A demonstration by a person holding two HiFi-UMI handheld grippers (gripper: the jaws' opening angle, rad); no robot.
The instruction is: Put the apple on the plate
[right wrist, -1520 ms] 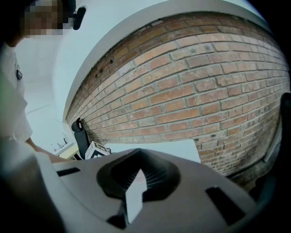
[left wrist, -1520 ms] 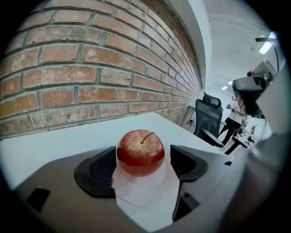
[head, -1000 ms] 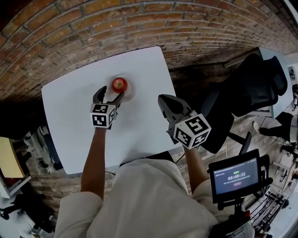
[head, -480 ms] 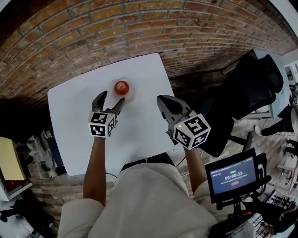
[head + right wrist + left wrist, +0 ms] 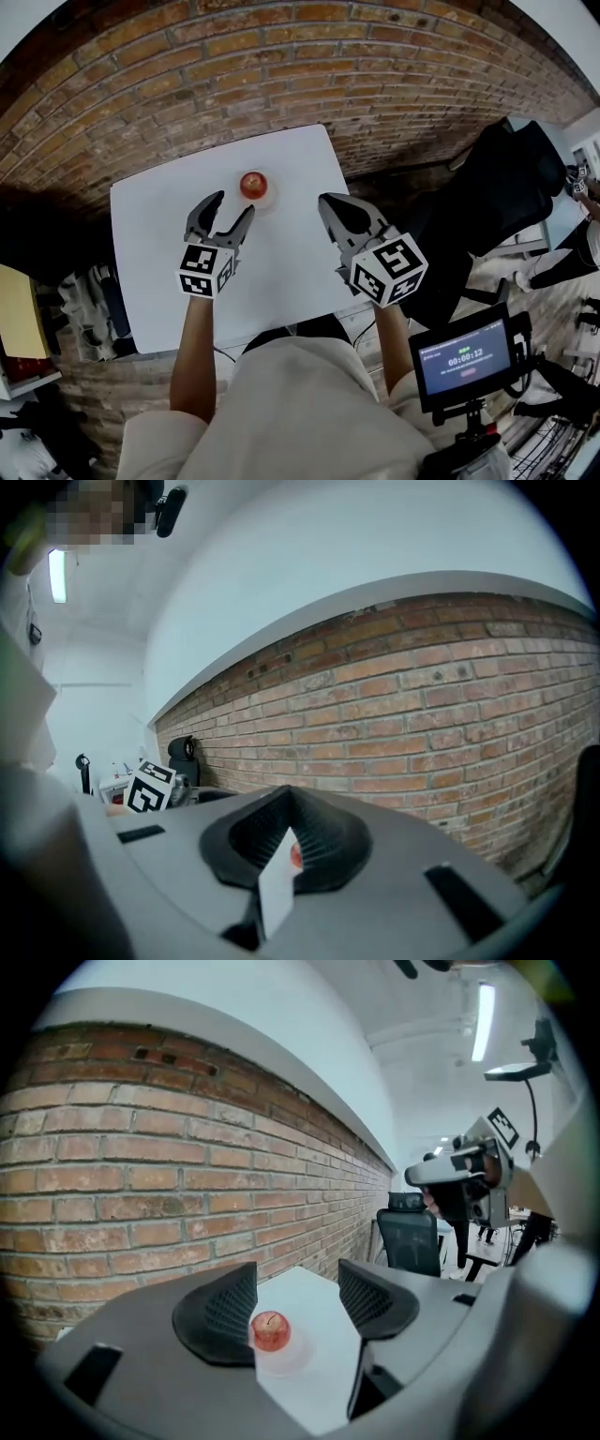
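Note:
The red apple [image 5: 253, 184] sits on a pale round plate [image 5: 269, 196] near the far edge of the white table [image 5: 159, 253]. My left gripper [image 5: 230, 208] hovers just short of the apple, apart from it. Its jaws are open and have just been closing, with nothing between them. In the left gripper view the apple [image 5: 270, 1331] and the plate [image 5: 292, 1359] lie beyond the left gripper [image 5: 295, 1307]. My right gripper [image 5: 339, 212] hangs to the right over the table with its jaws together. In the right gripper view only a red sliver of the apple [image 5: 295, 856] shows past them.
A brick wall [image 5: 281, 75] runs close behind the table. A black office chair [image 5: 497, 197] stands at the right. A small screen on a stand [image 5: 466, 361] is near my right side. Shelves with clutter [image 5: 37, 319] sit left of the table.
The left gripper has drawn back from the apple toward me and risen, and its jaws have narrowed a little. The apple stays on the plate. The right gripper has lifted slightly.

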